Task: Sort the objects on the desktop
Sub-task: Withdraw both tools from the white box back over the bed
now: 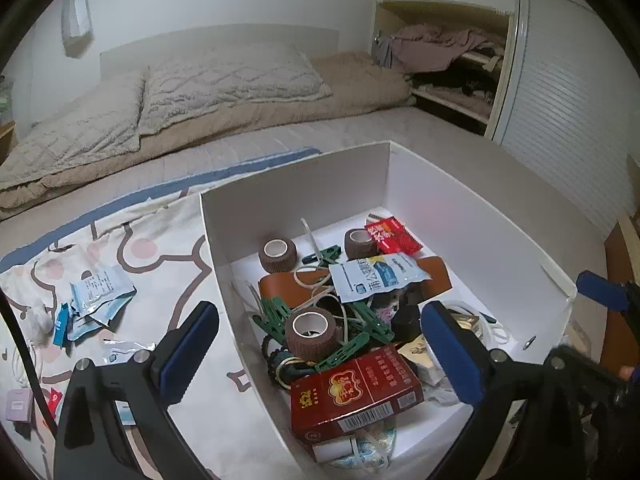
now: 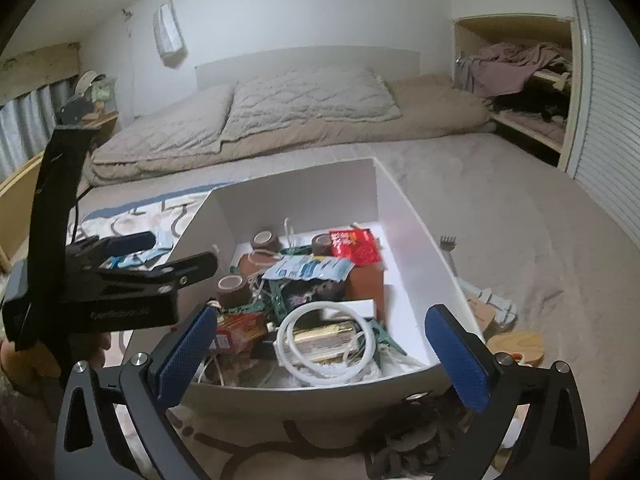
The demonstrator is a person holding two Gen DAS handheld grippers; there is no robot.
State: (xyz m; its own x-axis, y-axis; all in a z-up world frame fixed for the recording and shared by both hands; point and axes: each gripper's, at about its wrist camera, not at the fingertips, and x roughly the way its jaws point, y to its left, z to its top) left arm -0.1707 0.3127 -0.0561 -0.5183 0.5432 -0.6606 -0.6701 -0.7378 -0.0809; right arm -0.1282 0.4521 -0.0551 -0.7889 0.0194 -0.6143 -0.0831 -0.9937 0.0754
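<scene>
Desktop objects fill the white box (image 1: 296, 184) on the bed; left wrist view: left gripper (image 1: 316, 354) jaws apart, empty, above the red carton (image 1: 356, 394); right wrist view: right gripper (image 2: 324, 354) jaws apart, empty, above the box's near wall, seemingly ready to pick.

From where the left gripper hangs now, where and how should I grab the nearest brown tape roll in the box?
Take the brown tape roll across its ribbed outer wall, coming straight down from above. It stands upright with its white core facing up, on top of green clips, so its sides look free. The left gripper is wide open and holds nothing, likely wide enough to span it.
</scene>
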